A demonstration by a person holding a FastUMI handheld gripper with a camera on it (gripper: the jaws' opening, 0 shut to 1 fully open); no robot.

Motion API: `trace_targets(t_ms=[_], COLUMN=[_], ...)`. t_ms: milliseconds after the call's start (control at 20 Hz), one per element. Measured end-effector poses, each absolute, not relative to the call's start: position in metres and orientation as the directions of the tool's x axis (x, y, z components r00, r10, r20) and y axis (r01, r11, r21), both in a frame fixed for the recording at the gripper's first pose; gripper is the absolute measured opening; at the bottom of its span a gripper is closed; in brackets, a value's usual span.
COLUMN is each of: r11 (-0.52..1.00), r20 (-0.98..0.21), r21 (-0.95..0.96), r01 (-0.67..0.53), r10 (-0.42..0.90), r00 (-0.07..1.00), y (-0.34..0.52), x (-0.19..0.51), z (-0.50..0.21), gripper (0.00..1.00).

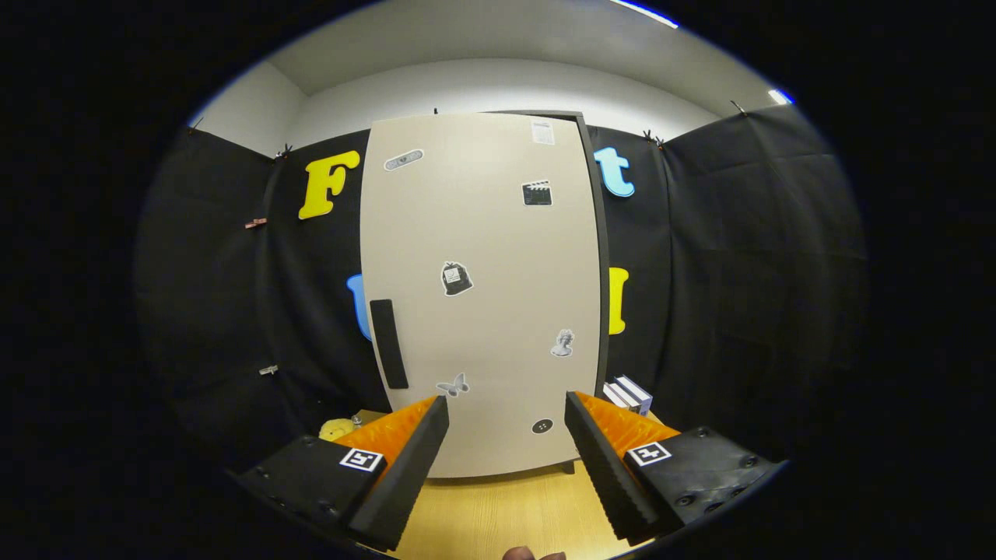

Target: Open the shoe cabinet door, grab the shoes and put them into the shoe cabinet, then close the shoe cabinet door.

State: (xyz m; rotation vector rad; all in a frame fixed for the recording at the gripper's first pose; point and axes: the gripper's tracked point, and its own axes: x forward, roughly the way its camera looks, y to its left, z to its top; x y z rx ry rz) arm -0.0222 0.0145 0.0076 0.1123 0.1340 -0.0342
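A light wooden table point(498, 513) is seen underfoot of the scene, enclosed by black cloth booth walls point(747, 272), above which a pale room wall and ceiling are visible. To the left, beside the cabinet's lower corner, a small yellow object point(336, 428) is partly hidden behind the left finger; what it is cannot be told. The shoe cabinet point(482, 295) stands upright in the middle of the table, its beige door shut and dotted with small stickers, and a dark vertical handle point(388, 343) is set near the door's left edge. To the right of the cabinet's base, a small stack of white boxes point(629, 394) is seen. The gripper point(506, 416) is held with its jaws wide apart, and nothing is gripped or touched by them. The cabinet lies just beyond the jaws, its lower door framed between them, with the handle left of the left finger.
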Motion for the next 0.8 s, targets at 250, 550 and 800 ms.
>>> trace_targets(t_ms=[250, 550, 800], r11=[0.993, 0.993, 0.993], r20=[-0.137, -0.135, -0.135], r21=[0.109, 0.109, 0.111], r01=[0.042, 0.045, 0.051], r10=[-0.027, -0.030, -0.036], r00=[0.990, 0.990, 0.990], y=[0.016, 0.017, 0.016], x=[-0.020, -0.027, -0.028], z=[0.006, 0.019, 0.019], gripper=[0.98, 0.98, 0.98])
